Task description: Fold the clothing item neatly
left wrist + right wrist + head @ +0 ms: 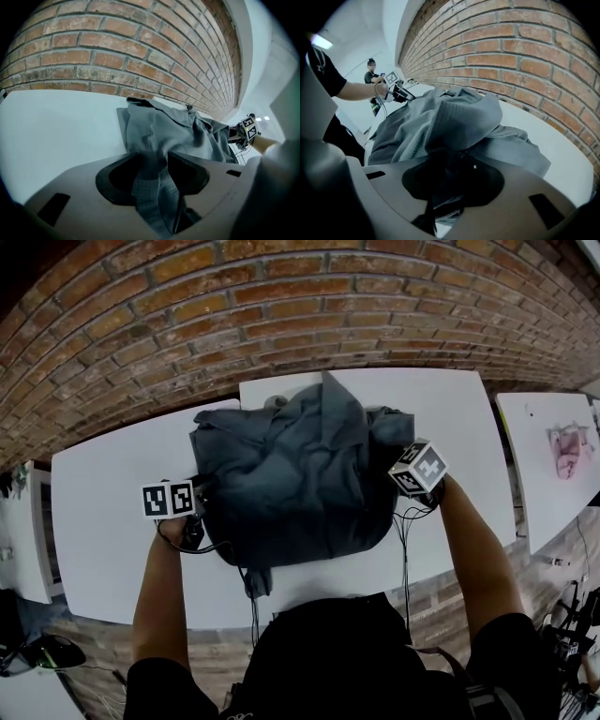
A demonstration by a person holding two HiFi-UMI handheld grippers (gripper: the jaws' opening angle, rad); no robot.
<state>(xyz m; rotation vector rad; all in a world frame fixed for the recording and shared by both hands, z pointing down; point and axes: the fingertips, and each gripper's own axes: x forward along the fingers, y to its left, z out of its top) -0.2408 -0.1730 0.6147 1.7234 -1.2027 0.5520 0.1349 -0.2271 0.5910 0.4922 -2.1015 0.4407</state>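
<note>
While the grey garment lies bunched in the middle of the white worktop, the left gripper and right gripper have fingers released, cloth loose between them, so the neat folding looks mostly undone.

Looks steeply down from the head on the whole counter and garment, then low and close from the left gripper and right gripper, facing each other across that shared garment beside the brick wall.
</note>
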